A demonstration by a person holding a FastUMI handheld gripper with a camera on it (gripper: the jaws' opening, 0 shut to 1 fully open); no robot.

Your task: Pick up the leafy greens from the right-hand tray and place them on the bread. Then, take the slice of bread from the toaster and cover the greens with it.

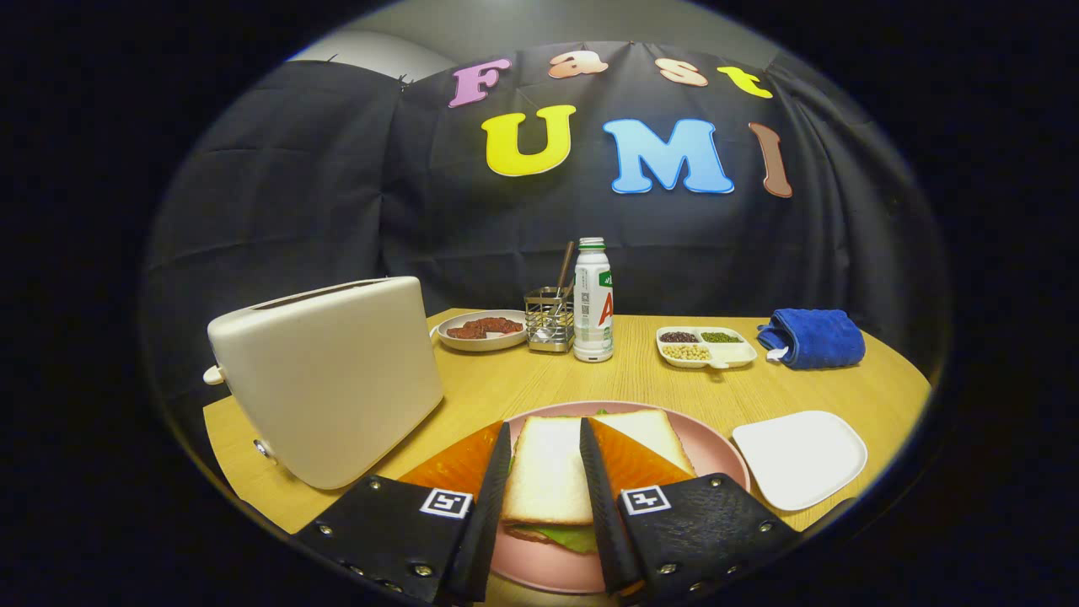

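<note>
The claw stands narrowly parted, its fingers flanking the top bread slice without clearly pressing it. The greens peek out beneath the slice on the pink plate, at the desk's near edge.

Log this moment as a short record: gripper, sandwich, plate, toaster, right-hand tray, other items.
gripper: gripper open, fingers either side of the top bread slice, pressing not evident
sandwich: top bread slice lies over leafy greens, which peek out at the near edge
plate: pink plate under the sandwich
toaster: cream toaster beside the plate, slots look empty
right-hand tray: white tray, nothing on it
other items: bottle, utensil caddy, blue cloth
</note>
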